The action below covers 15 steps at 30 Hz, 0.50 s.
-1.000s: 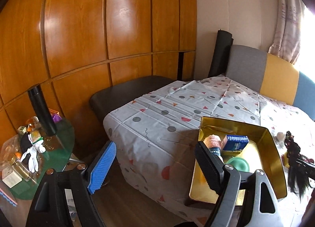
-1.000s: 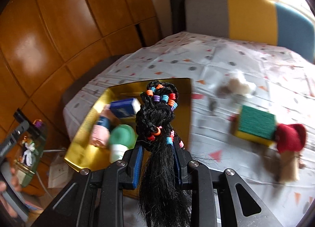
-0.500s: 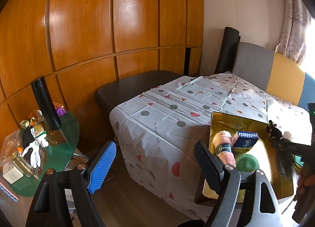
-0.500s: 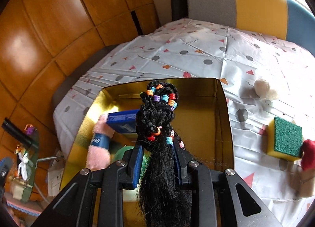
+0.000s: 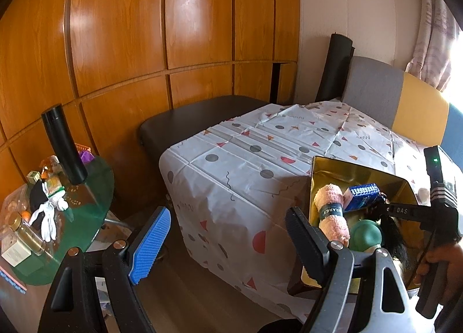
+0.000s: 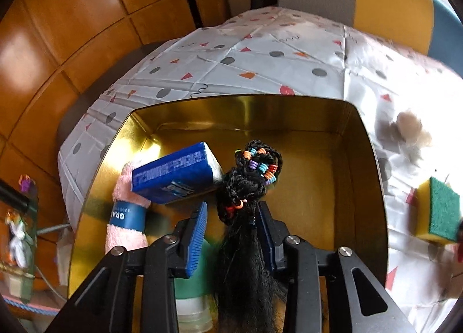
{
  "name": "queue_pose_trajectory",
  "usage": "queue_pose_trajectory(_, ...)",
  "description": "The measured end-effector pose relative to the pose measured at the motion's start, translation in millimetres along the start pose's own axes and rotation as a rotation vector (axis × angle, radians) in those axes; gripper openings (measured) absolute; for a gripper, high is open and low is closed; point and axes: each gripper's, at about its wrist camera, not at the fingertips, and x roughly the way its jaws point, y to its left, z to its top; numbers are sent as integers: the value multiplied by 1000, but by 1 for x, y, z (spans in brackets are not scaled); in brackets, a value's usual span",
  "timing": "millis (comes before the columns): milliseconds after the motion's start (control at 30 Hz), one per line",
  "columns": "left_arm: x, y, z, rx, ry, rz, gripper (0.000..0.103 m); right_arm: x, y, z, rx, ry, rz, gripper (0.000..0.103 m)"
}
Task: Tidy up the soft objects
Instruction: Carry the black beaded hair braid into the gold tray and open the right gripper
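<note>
A black braided hair piece with coloured beads [image 6: 249, 185] hangs between the fingers of my right gripper [image 6: 233, 214], low over the gold tin [image 6: 260, 113]. The jaws are opening: the left pad stands off the hair with a gap, the right pad is still beside it. In the tin lie a pink rolled towel [image 6: 124, 217], a blue pack [image 6: 173, 177] and a green bottle [image 6: 194, 284]. My left gripper [image 5: 227, 213] is open and empty, off the table's near corner, left of the tin [image 5: 332, 165]. A hand holds the right gripper's handle at the right edge of the left wrist view.
A yellow-green sponge [image 6: 439, 211] and a fluffy ball [image 6: 411, 127] lie on the patterned tablecloth [image 6: 289, 58] right of the tin. A glass side table [image 5: 86, 188] with a black flask [image 5: 63, 148] and small items stands at left. A dark bench [image 5: 196, 119] sits along the wood wall.
My right gripper came over the tin and sank into it with the hair piece. Its jaws have parted, the left pad leaving the hair. The left gripper stayed open and about in place.
</note>
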Motion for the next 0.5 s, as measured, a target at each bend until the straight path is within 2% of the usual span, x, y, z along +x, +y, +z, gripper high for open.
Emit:
queue_pose_trajectory(167,5,-7,-7,10,29,-25,83,-13,0,-9,-42,-40,-29,36)
queue_pose_trajectory(300,4,-14,-10,30,38,-42,83,-26,-2,-20,-73,-78,-57,42)
queue_pose_trajectory(500,1,-31,-13,67,47,-67,83,-52,-10,-37,-111,-136,-88,42)
